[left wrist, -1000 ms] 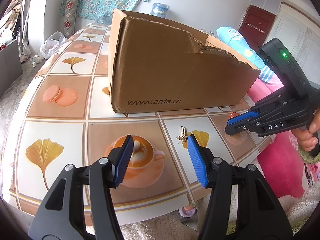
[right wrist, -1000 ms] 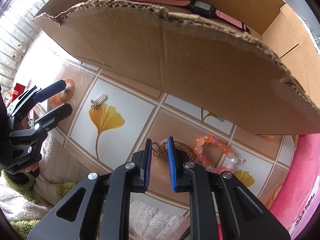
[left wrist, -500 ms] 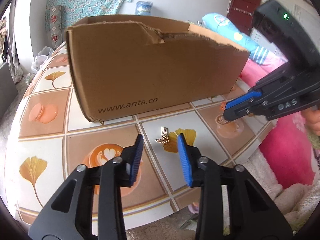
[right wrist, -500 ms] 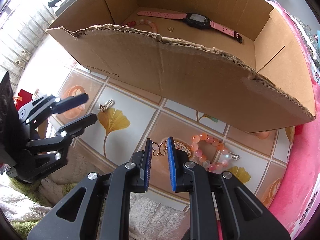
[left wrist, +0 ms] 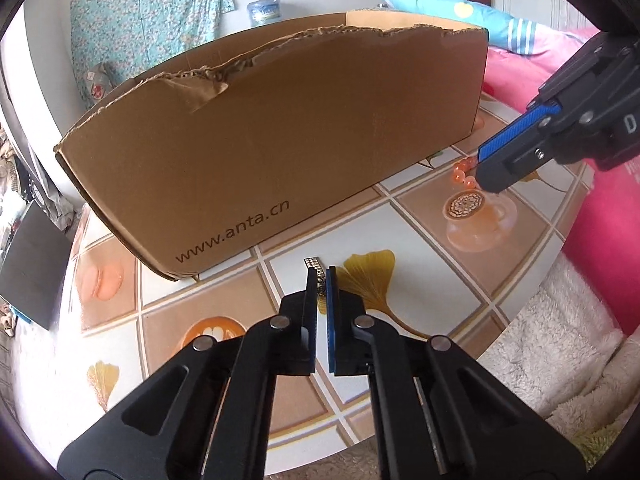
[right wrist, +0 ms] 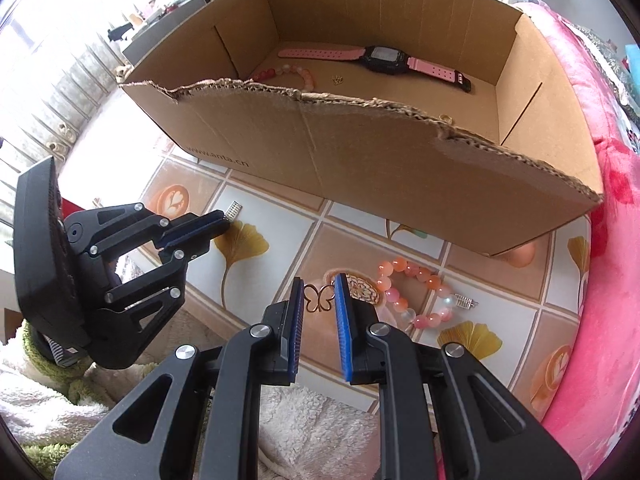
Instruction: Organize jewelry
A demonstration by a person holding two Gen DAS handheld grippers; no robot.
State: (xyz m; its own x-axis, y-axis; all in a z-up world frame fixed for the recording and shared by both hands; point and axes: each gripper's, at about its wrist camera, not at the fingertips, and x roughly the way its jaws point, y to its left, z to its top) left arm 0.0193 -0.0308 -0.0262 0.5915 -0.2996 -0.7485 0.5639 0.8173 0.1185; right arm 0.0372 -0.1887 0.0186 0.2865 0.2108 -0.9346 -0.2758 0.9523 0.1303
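on the table (right wrist: 280, 216) the cardboard box (right wrist: 360, 168) sits at twelve o'clock from the right wrist view. inside it, the watch (right wrist: 380, 58) lies along the far wall, a bead bracelet (right wrist: 288, 72) at its eight o'clock, a small charm (right wrist: 338, 79) between them. in front of the box, another bracelet (right wrist: 416, 292) lies at four o'clock, a clasp piece (right wrist: 464, 301) just right of it. the left gripper (right wrist: 222, 220) comes in at nine o'clock onto a bar pendant (right wrist: 233, 211); the right gripper (right wrist: 318, 294) at six has a butterfly charm (right wrist: 319, 298) between its fingers.
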